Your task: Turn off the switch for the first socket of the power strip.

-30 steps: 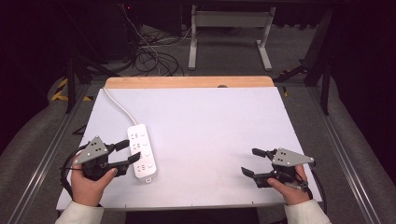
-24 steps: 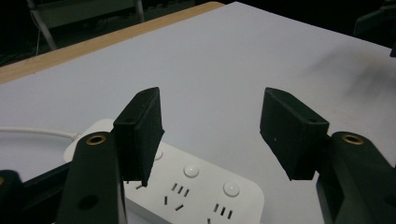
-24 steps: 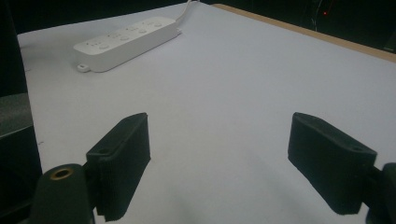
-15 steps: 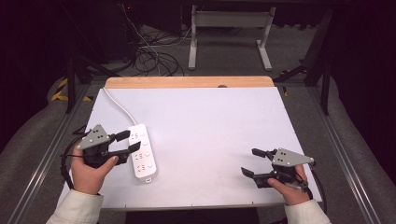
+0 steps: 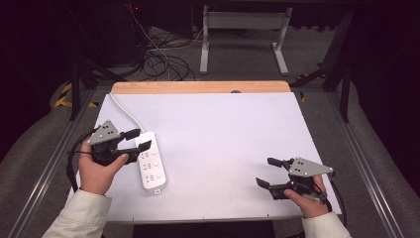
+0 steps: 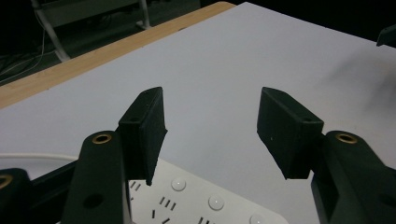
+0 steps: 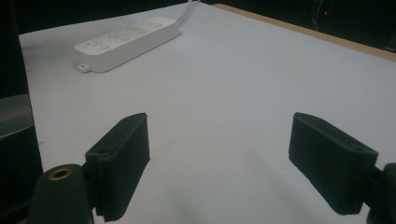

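A white power strip [image 5: 151,161] lies on the left part of the white table [image 5: 223,129], its white cord [image 5: 124,110] running to the far left edge. My left gripper [image 5: 139,140] hovers just over the strip's far end, jaws open, nothing between them; the strip's sockets [image 6: 196,205] show below the jaws in the left gripper view. My right gripper [image 5: 267,173] rests near the table's front right, jaws wide open and empty, pointing left. Far off in the right gripper view lies the power strip [image 7: 128,42].
A wooden strip [image 5: 198,88] borders the table's far edge. Metal rails [image 5: 364,158] run along both sides. Cables [image 5: 163,59] and a stand's legs [image 5: 242,44] lie on the floor beyond. Bare white surface spreads between the two grippers.
My left hand has lifted and moved away from me along the strip, from its middle toward its far end. The right hand has stayed still.
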Tool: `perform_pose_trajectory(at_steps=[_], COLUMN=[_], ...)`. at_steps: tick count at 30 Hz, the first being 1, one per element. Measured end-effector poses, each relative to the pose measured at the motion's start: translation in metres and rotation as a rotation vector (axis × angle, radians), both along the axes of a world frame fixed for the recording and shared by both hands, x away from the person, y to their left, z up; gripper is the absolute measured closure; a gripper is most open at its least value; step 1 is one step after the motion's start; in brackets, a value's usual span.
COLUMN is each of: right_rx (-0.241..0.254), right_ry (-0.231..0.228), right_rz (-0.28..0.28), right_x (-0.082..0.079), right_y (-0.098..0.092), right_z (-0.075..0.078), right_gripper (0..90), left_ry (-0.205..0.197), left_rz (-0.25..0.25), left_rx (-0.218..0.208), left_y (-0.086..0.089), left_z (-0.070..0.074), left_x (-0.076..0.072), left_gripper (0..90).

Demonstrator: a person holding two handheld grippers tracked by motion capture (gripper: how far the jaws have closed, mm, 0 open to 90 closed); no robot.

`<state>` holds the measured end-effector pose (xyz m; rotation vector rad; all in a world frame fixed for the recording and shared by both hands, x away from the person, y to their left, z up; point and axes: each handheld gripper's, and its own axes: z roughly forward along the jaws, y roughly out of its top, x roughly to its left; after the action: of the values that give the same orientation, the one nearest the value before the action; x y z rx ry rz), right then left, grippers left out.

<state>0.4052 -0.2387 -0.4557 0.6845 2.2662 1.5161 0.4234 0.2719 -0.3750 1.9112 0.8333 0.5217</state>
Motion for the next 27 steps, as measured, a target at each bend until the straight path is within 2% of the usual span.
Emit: perform_pose_trajectory(at_steps=[6,10,13,23,25,27], right_rx=[-0.006,-0.005,-0.003,-0.002,0.0,-0.002], right_ry=[0.001,0.001,0.001,-0.002,-0.003,-0.002], right_rz=[0.0,-0.001,0.001,0.0,0.001,0.0], right_x=[0.0,0.0,0.0,-0.001,0.0,0.0], right_y=[0.0,0.0,0.0,0.0,0.0,0.0], right_z=[0.0,0.0,0.0,0.0,0.0,-0.001], right_gripper=[20.5,20.3,20.3,19.8,19.8,19.8], left_ry=[0.009,0.028,0.021,0.04,0.039,0.016], left_rz=[0.006,0.006,0.005,0.009,0.005,0.004], left_rx=[-0.001,-0.011,0.001,-0.022,-0.018,-0.004], left_y=[-0.001,-0.005,-0.006,-0.01,-0.009,-0.008], left_z=[0.001,0.001,0.001,-0.004,-0.006,-0.007], left_x=[0.01,0.016,0.021,0.034,0.036,0.039], left_gripper=[42.1,42.4,43.4,47.6,49.7,49.7])
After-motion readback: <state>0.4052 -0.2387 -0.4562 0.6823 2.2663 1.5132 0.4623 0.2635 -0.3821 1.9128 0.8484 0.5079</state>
